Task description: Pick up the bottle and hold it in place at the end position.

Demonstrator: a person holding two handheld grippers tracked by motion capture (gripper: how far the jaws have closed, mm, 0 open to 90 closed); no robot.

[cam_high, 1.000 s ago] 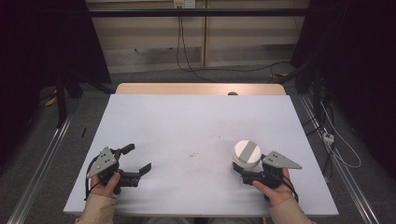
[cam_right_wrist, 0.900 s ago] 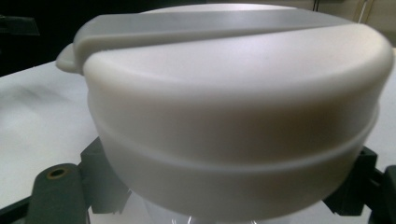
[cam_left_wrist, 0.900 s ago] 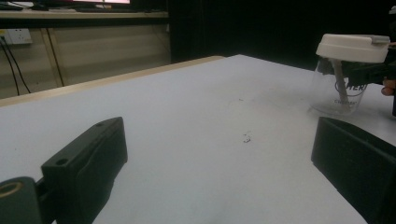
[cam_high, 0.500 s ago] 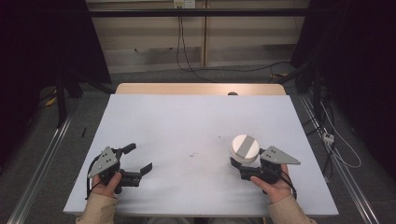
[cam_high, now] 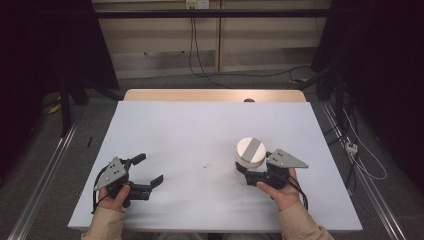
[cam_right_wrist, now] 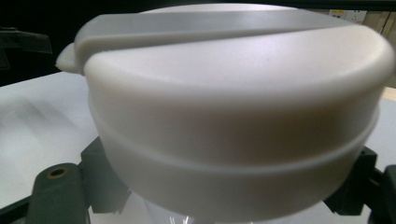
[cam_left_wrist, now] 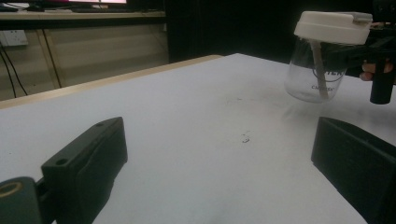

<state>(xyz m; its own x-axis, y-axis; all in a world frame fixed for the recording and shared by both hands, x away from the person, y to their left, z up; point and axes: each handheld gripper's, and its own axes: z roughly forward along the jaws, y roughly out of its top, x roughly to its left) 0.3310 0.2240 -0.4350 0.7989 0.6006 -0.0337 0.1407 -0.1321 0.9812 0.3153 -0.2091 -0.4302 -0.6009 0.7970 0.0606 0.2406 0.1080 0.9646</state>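
A clear jar (cam_high: 249, 152) with a white lid hangs a little above the white table (cam_high: 200, 125), right of centre. My right gripper (cam_high: 244, 171) is shut on the jar's clear body just under the lid. In the right gripper view the lid (cam_right_wrist: 233, 107) sits close up, with the two black jaws pressed to either side below it. My left gripper (cam_high: 150, 168) rests low at the front left, open and holding nothing. The left gripper view looks between its spread jaws (cam_left_wrist: 219, 172) across the table to the lifted jar (cam_left_wrist: 322, 60), whose shadow lies on the table under it.
A small dark smudge (cam_high: 205, 165) marks the table between the two grippers. A wooden strip (cam_high: 215, 95) runs along the far edge with a small dark object (cam_high: 248, 100) on it. Cables (cam_high: 360, 155) lie on the floor to the right.
My right gripper has carried the jar a little to the left and farther from the person, slightly higher. The left gripper has stayed where it was.
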